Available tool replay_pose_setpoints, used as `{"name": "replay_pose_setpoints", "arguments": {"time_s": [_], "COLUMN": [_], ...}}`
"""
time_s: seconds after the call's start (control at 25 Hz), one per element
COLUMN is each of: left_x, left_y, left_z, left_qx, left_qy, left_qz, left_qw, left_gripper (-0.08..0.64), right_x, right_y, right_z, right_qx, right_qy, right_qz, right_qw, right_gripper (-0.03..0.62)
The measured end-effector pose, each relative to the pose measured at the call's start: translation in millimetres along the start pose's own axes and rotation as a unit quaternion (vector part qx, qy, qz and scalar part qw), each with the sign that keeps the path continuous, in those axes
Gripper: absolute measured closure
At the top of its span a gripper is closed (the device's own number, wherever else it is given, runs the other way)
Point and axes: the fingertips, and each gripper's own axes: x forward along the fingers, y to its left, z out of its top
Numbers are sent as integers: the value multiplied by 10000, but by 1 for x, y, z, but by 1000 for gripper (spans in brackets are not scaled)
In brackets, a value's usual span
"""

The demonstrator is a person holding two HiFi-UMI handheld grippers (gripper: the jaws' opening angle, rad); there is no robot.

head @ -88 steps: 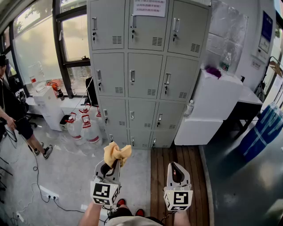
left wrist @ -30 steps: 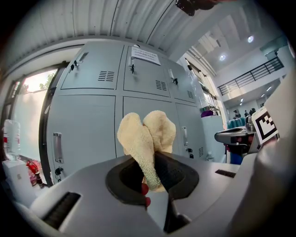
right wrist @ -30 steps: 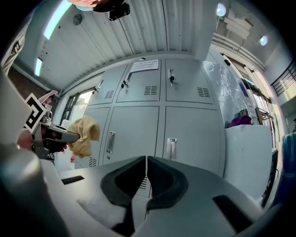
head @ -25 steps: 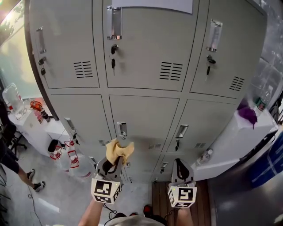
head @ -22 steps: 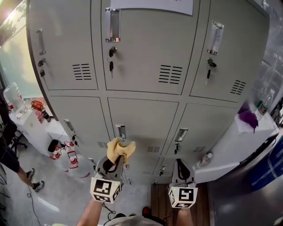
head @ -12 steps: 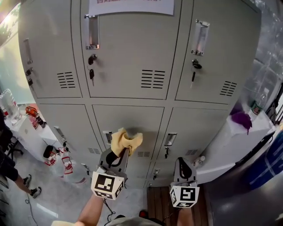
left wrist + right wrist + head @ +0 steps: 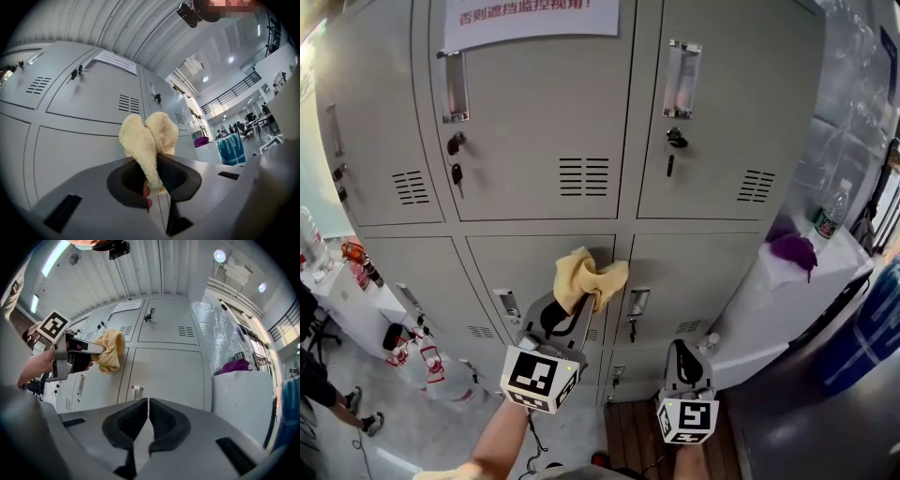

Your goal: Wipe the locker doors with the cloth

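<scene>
Grey metal locker doors point(image 7: 539, 122) fill the head view, each with a handle, a keyhole and vent slots. My left gripper point(image 7: 572, 309) is shut on a bunched yellow cloth point(image 7: 589, 277), held up close to the middle-row door point(image 7: 534, 272); whether the cloth touches it I cannot tell. In the left gripper view the cloth point(image 7: 150, 140) sticks up from between the jaws of that gripper point(image 7: 154, 176). My right gripper point(image 7: 682, 361) hangs lower at the right, shut and holding nothing. The right gripper view shows its jaws point(image 7: 148, 420) together and the cloth point(image 7: 110, 350) at the left.
A paper notice point(image 7: 530, 17) is stuck on the top middle door. A white cabinet point(image 7: 787, 281) at the right carries a purple cloth point(image 7: 792, 251) and a bottle point(image 7: 831, 210). Water jugs point(image 7: 427, 361) and a person's leg point(image 7: 328, 394) are at the lower left.
I have come up close to the lockers from across the room. My left gripper has risen up and to the right with the cloth. The right gripper has stayed low.
</scene>
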Motion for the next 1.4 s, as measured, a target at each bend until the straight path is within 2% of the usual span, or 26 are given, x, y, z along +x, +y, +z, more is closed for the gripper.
{"name": "replay_pose_setpoints", "arguments": {"time_s": [0.24, 0.6, 0.88, 1.4], "left_x": [28, 37, 33, -5], "left_y": [-3, 5, 19, 73], "left_z": [6, 2, 0, -11], "left_qx": [97, -81, -15, 120], "left_qy": [72, 232, 314, 513], "left_qz": [-100, -63, 152, 837], "left_qw": [9999, 9997, 9994, 9951], "left_gripper": [484, 485, 485, 483], "right_x": [0, 2, 8, 26], "right_y": [-2, -1, 10, 41], "right_z": [-7, -9, -8, -8], "right_qx": [50, 53, 56, 105], "right_qy": [64, 67, 41, -2], "right_qz": [34, 71, 181, 596], "right_qw": [10000, 9999, 9998, 9982], "right_gripper": [568, 568, 568, 568]}}
